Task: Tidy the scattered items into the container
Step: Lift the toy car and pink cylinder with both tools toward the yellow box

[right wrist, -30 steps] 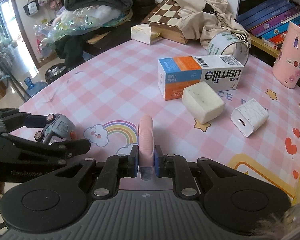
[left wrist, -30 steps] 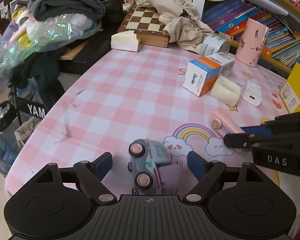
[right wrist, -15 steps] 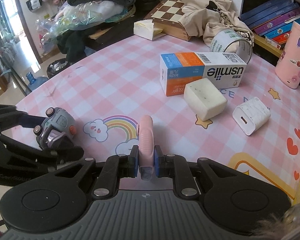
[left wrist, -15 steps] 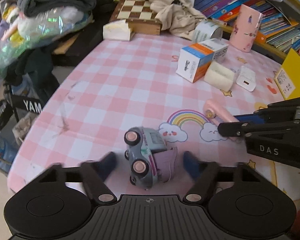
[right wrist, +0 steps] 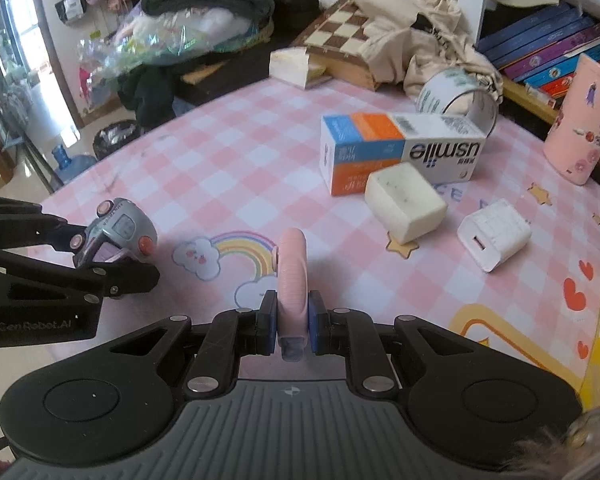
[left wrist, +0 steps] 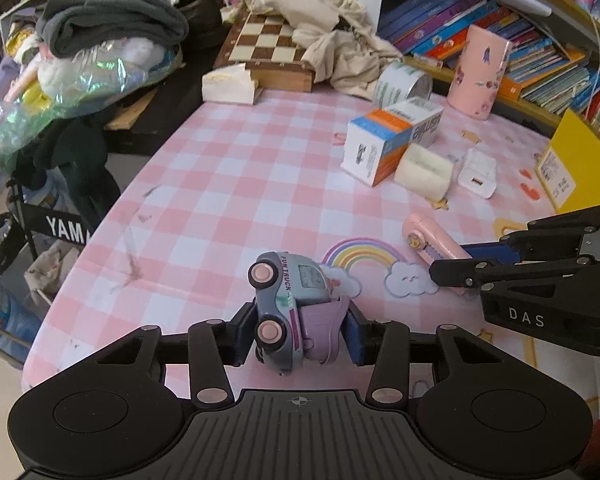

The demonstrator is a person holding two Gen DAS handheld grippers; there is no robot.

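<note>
A grey and purple toy truck point(left wrist: 288, 300) lies on its side on the pink checked tablecloth point(left wrist: 228, 184). My left gripper point(left wrist: 300, 334) has its jaws closing, both blue pads touching the truck's sides. The right wrist view shows the same truck point(right wrist: 120, 228) between the left fingers at the left edge. My right gripper point(right wrist: 293, 320) is shut on a slim pink cutter point(right wrist: 292, 268), whose far end rests on the cloth by the rainbow print. From the left wrist, the cutter point(left wrist: 428, 240) sticks out of the right gripper point(left wrist: 450, 260).
An orange and blue carton point(right wrist: 396, 152), a cream foam block point(right wrist: 404, 200), a white charger point(right wrist: 494, 234), a tape roll point(right wrist: 456, 94) and a pink cup point(right wrist: 584, 120) sit farther back. A yellow box point(left wrist: 572, 160) stands at the right edge. Chessboard point(left wrist: 268, 44), clothes and books crowd the back.
The left jaws have come together from wide open onto the toy truck, which now sits between the pads. The right gripper and its pink cutter have stayed put.
</note>
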